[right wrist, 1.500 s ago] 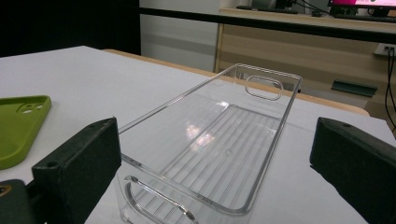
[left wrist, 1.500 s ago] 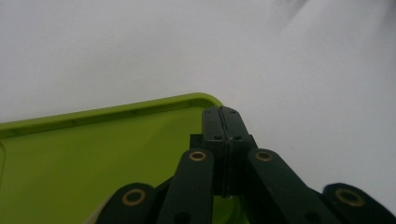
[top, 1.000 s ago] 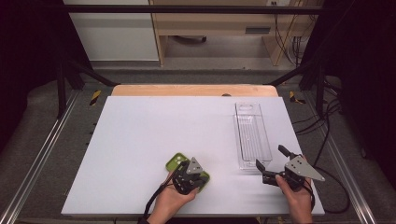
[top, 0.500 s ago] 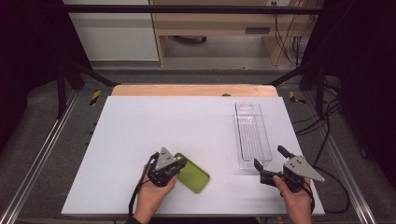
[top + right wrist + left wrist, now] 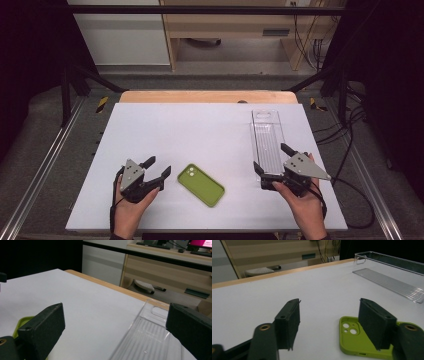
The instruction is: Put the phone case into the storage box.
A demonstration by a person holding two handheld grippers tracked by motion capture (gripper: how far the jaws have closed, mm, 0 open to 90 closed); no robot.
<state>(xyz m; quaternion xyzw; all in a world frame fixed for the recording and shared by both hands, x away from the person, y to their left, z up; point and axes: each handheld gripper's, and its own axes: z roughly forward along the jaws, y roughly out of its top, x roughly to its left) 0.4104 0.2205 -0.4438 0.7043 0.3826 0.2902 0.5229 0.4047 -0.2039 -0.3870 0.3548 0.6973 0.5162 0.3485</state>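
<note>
Clear tray: nothing inside.
Green phone case: flat on worktop.
Left tool: wide open, holds nothing.
Right tool: wide open around tray end.

White table, wooden cabinet behind — dangling cables

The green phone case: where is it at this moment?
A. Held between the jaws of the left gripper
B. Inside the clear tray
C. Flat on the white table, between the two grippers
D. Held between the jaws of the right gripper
C: the green phone case lies flat on the white table, apart from the open left gripper and from the open right gripper, and outside the clear tray.
</note>
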